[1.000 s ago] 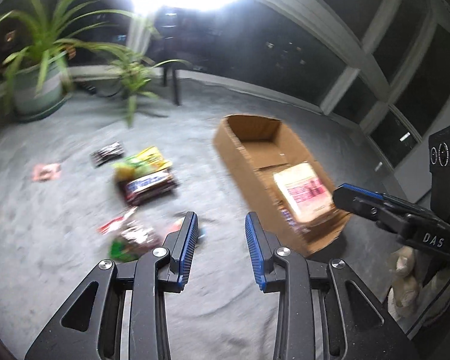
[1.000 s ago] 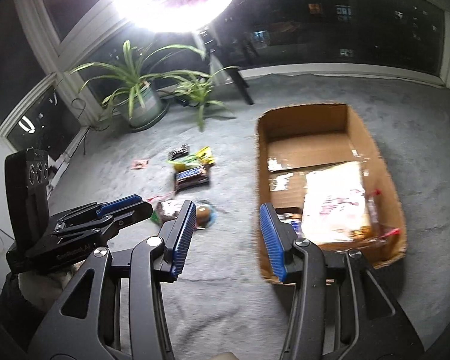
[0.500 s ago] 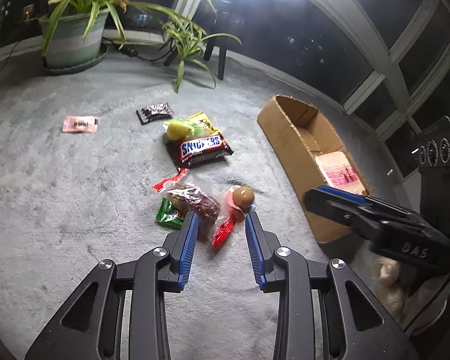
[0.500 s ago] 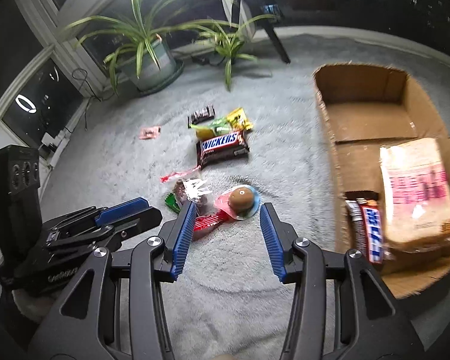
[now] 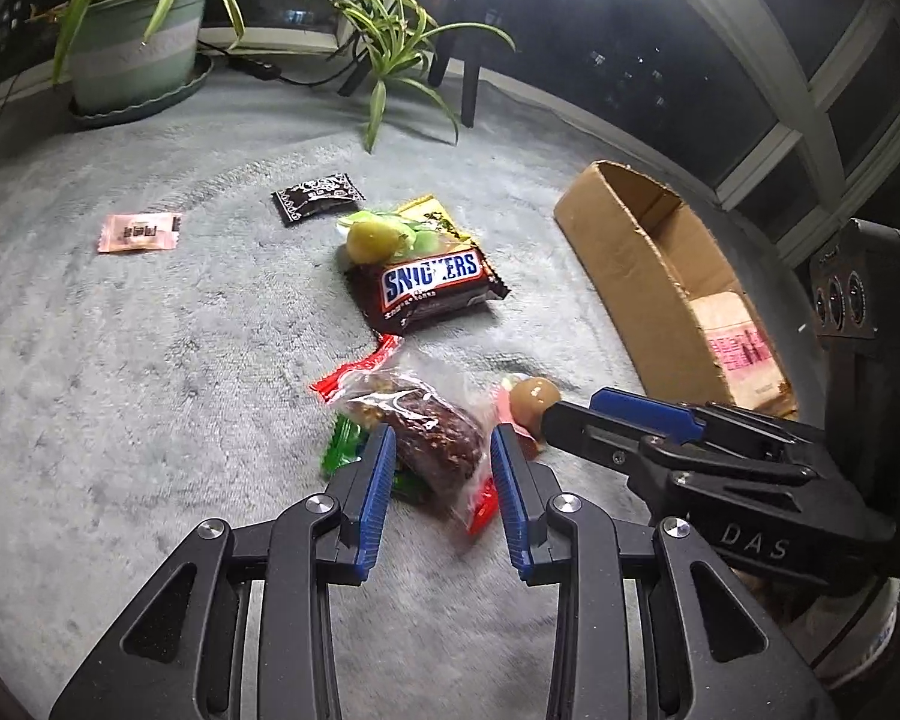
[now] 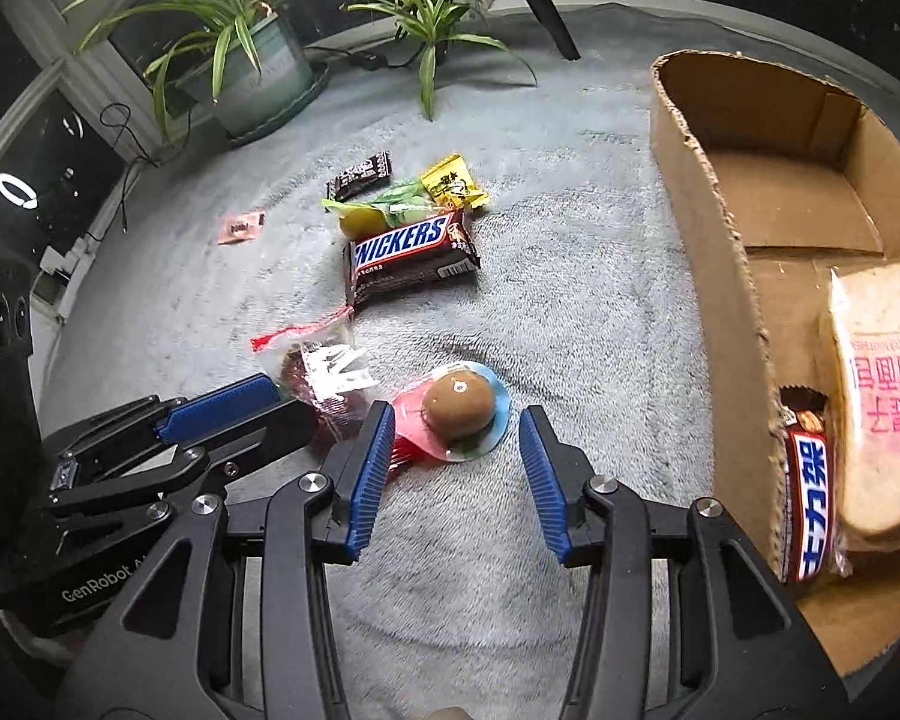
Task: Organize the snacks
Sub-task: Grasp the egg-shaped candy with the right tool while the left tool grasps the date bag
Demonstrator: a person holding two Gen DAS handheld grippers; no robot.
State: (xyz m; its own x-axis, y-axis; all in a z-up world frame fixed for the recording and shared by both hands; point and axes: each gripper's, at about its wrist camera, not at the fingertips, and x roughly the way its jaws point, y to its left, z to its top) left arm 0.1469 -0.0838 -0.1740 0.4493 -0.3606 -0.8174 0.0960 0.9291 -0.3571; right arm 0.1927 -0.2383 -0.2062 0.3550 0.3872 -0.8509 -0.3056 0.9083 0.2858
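My left gripper (image 5: 441, 465) is open low over the grey carpet. A clear bag of dark brown snack (image 5: 432, 432) lies between its blue pads, which do not press it. My right gripper (image 6: 456, 456) is open and its jaws are closing. A round brown snack on a blue and pink wrapper (image 6: 459, 405) sits just ahead between its tips, untouched. The two grippers stand side by side, the left gripper (image 6: 297, 405) at the right one's left. A cardboard box (image 6: 708, 228) lies to the right and holds a pale pack with pink print (image 6: 882, 396) and a Snickers bar (image 6: 810, 498).
Farther out on the carpet lie a Snickers bag (image 5: 432, 288), a yellow-green snack (image 5: 372, 237), a yellow packet (image 6: 450, 186), a black packet (image 5: 318, 201) and a pink packet (image 5: 138, 231). Red and green wrappers (image 5: 342, 450) lie under the clear bag. A potted plant (image 5: 138, 54) stands by the windows.
Both grippers have come down and forward toward the snacks. The left now straddles the clear bag, and the right has the round snack just ahead of its tips.
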